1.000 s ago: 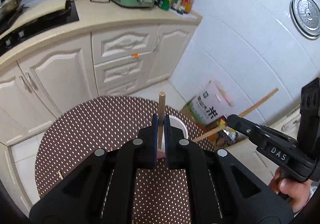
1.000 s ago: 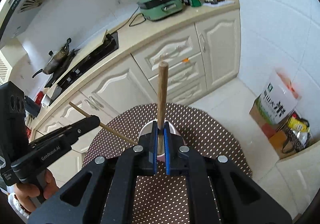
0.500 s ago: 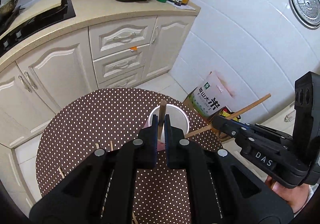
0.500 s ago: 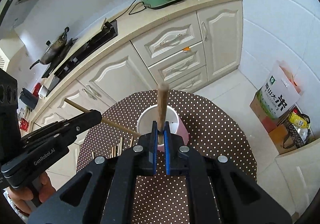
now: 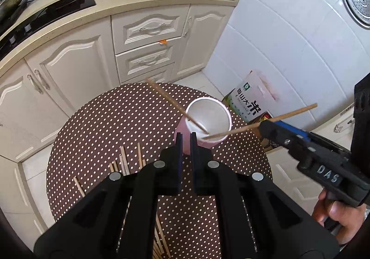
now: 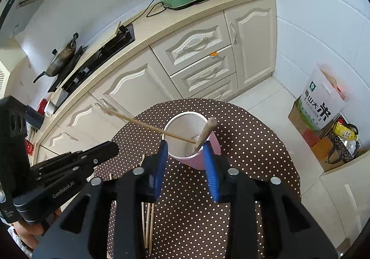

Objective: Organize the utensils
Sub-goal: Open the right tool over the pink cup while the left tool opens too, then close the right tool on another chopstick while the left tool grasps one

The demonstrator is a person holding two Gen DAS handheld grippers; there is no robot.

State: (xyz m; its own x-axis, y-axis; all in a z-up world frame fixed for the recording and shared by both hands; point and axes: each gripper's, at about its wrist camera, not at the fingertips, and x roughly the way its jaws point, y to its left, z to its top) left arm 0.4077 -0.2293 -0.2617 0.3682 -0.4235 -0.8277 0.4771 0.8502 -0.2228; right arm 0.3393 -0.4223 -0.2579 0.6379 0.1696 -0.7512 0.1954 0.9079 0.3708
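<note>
Drop-off step. R gripper [image 6: 185,144] sits right over the pink cup [image 6: 196,161], angled down so the stick slides in. Its jaws have just been opening and stand part open, pads clear of the thick-looking chopstick [image 6: 207,130], which leans on the cup rim w/ its lower end inside, between the jaw tips but not gripped. L gripper [image 5: 186,141] is just behind the cup, jaws nearly together w/ a thin slit, nothing in them. A 2nd chopstick [image 5: 171,101] already leans in the cup toward the cabinets. More loose chopsticks [image 5: 123,161] lie on the dotted tablecloth [image 5: 104,124] near the L gripper, prob next to collect.
</note>
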